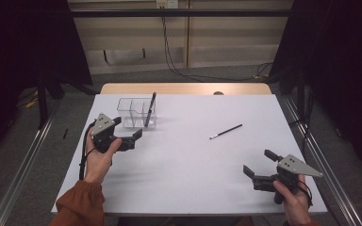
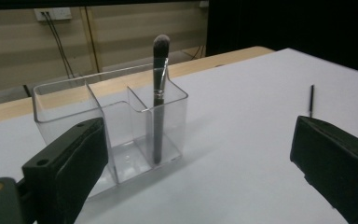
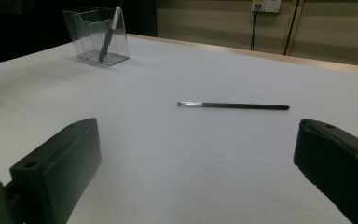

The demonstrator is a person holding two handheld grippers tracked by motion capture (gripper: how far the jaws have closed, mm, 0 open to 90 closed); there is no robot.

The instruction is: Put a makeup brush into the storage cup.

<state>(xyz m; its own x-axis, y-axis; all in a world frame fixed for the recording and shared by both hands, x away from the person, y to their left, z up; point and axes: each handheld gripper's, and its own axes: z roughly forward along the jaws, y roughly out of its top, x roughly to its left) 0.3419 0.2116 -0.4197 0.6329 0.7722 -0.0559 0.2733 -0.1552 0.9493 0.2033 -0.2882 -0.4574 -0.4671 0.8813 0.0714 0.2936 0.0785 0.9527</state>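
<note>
While left gripper (image 1: 131, 136) gapes beside organizer (image 1: 136, 113), right gripper (image 1: 259, 162) hovers low, jaws apart.

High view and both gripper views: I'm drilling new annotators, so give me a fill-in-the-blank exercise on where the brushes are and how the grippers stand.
1. The thick brush stands in the clear ____.
2. The thin brush lies flat on the ____.
3. The left hand-held gripper has its jaws ____.
4. The right hand-held gripper holds ____.

Missing words: organizer; table; open; nothing
</note>
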